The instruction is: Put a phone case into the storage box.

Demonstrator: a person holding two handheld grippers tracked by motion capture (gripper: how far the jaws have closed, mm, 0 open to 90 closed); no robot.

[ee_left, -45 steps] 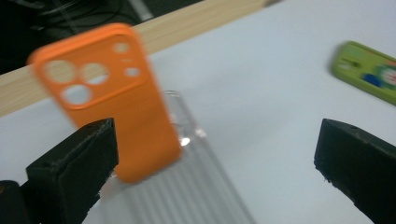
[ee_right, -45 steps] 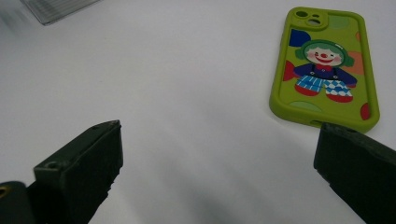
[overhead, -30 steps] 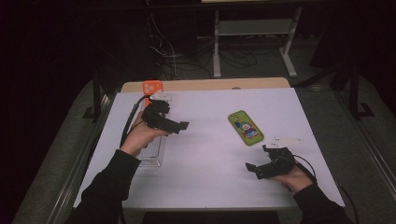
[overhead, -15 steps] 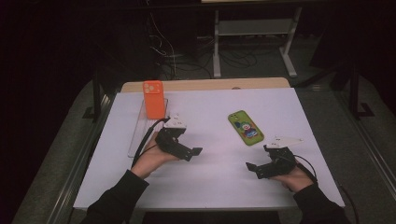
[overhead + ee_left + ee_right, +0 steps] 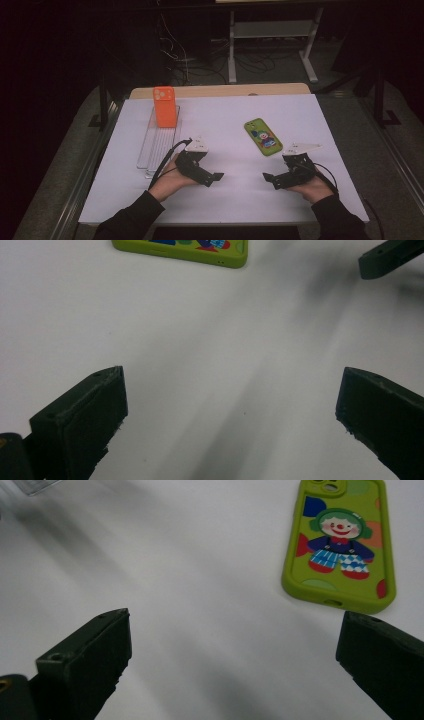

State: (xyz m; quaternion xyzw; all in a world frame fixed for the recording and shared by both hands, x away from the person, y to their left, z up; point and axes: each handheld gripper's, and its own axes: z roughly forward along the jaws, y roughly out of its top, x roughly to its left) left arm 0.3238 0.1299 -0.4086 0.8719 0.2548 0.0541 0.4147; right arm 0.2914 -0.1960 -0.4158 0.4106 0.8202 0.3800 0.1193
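Left tongs drawn back from the clear slotted rack to the middle of the bench, jaws spread wide and empty. Left behind: orange phone case, stood upright at the rack's far end, so that placement judged complete. Remaining slots of the rack bare. Green clown phone case lay flat on the bench, well apart from the rack and just beyond the right tongs, likewise released and holding nothing. Probably next in line for the rack.
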